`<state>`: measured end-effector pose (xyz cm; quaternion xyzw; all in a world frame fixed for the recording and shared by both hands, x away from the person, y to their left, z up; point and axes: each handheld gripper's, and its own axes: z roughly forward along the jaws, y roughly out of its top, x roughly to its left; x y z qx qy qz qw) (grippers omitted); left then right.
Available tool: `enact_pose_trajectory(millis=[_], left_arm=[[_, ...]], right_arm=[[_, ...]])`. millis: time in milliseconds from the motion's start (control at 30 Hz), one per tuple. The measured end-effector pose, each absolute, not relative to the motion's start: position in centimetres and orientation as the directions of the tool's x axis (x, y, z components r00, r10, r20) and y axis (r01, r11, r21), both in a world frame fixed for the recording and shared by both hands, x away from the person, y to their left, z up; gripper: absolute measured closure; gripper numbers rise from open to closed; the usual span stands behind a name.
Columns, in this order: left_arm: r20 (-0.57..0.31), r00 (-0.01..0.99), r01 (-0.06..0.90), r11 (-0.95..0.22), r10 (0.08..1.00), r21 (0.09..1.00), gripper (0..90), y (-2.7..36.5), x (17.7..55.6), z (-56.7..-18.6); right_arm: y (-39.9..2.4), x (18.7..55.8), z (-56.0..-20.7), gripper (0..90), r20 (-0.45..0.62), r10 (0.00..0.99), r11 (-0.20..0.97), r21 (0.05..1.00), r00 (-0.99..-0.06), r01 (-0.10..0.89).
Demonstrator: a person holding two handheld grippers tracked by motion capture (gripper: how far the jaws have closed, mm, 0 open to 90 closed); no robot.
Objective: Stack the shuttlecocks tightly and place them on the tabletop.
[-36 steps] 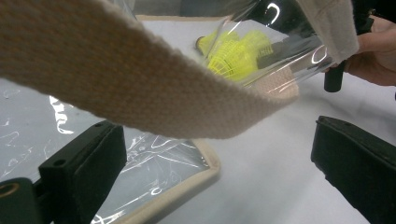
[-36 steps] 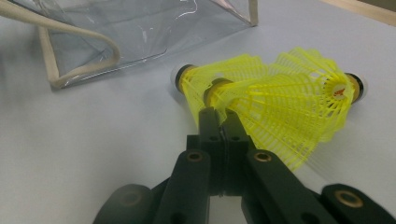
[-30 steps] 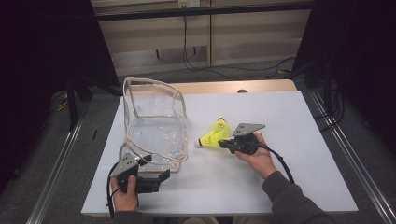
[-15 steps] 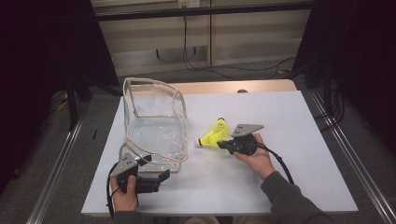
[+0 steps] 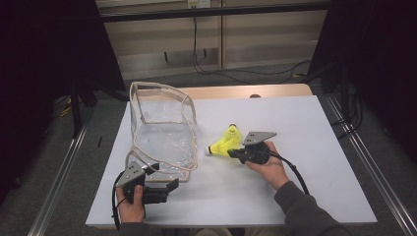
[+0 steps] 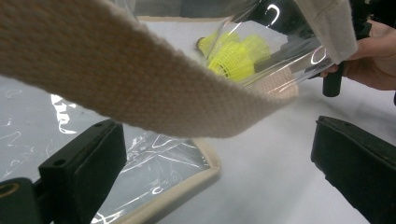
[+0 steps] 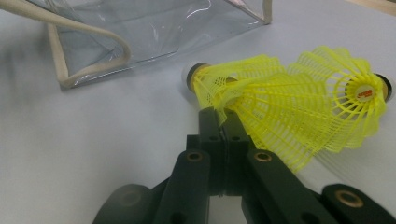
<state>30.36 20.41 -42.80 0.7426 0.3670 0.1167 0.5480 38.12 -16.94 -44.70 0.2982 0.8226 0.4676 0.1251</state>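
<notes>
Nothing has moved since the earlier frames. Right gripper [image 7: 223, 119] stays pinched on the skirt of the yellow shuttlecocks [image 7: 299, 100], not yet bagged. Left gripper [image 6: 215, 172], jaws spread, waits beneath the clear bag [image 5: 164, 132] strap [image 6: 140, 88].

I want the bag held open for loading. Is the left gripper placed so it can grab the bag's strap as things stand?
Probably yes. The left gripper sits at the clear bag's near corner with its jaws open, and the woven strap arches just above and ahead of them. Nothing lies between; a short lift should bring the strap into the jaws.
</notes>
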Motion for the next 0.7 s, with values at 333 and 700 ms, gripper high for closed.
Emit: enact_pose_trajectory(millis=[333, 700], left_arm=[[-0.229, 0.703, 0.417, -0.130, 0.674, 0.900, 3.4, 20.42, 30.34, -42.81], [-0.230, 0.703, 0.416, -0.126, 0.673, 0.901, 3.4, 20.42, 30.35, -42.85]], right_arm=[[-16.95, 38.14, -44.69, 89.9, 0.072, 0.607, 0.386, 0.843, -0.791, 0.373], [-17.08, 38.45, -44.99, 85.5, 0.066, 0.628, 0.385, 0.839, -0.775, 0.384]])
